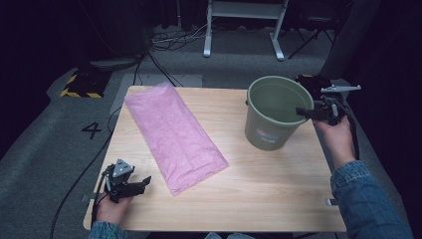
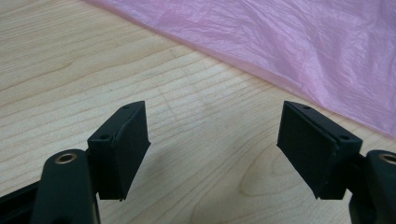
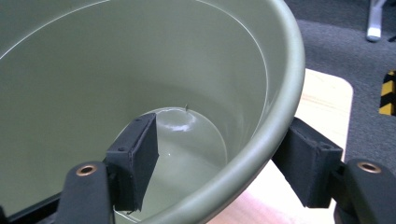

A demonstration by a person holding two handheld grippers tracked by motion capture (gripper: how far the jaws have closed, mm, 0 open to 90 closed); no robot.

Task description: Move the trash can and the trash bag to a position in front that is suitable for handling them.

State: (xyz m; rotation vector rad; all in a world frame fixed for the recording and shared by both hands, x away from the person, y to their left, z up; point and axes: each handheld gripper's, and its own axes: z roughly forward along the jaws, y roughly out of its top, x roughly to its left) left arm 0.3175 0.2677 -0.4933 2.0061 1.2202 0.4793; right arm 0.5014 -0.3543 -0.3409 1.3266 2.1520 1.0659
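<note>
My left gripper (image 1: 133, 185) sits at the near left corner of the table (image 1: 259, 199), jaws wide open, nothing between them, pointing at the pink plastic bag (image 1: 174, 134). The bag lies flat, running diagonally from the far left toward mid-table, its near edge just beyond my left jaws. The green bucket (image 1: 272, 112) stands upright at the far right, well apart from the bag. My right gripper (image 1: 312, 112) straddles the bucket's right rim (image 3: 268, 135): 1 jaw inside, 1 outside, spread wide, pads not pressing the wall. The bucket looks empty.

Step, as I judge it: grab the rim. I'd keep the jaws square to the wall, push deeper so the pads sit below the rolled lip, close firmly, and avoid tipping it.
</note>
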